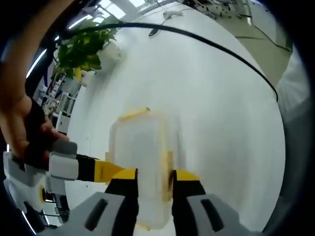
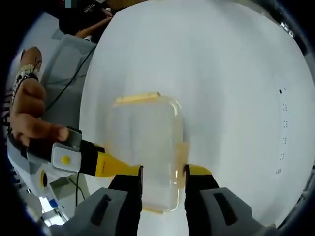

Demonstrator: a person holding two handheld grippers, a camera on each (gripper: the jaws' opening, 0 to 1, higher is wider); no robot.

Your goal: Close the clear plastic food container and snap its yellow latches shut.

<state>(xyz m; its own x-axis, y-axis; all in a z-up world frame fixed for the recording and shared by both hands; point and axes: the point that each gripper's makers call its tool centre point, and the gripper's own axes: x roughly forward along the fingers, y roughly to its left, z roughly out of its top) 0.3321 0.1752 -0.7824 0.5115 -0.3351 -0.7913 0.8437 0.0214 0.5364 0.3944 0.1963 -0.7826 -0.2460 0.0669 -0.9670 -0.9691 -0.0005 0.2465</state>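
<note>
The clear plastic container lies lid-on on the white table, with a yellow latch at its far end and another yellow latch on its right side. My left gripper has a jaw against each side of the container's near end. From the left, the other gripper, held in a hand, touches the box's left side. In the right gripper view the container shows its far latch and side latch. My right gripper clamps its near end, and the left gripper comes in from the left.
A potted green plant stands at the table's far left, and a black cable curves across the far side. The white table is bare to the right of the container. A person's hand is at the left.
</note>
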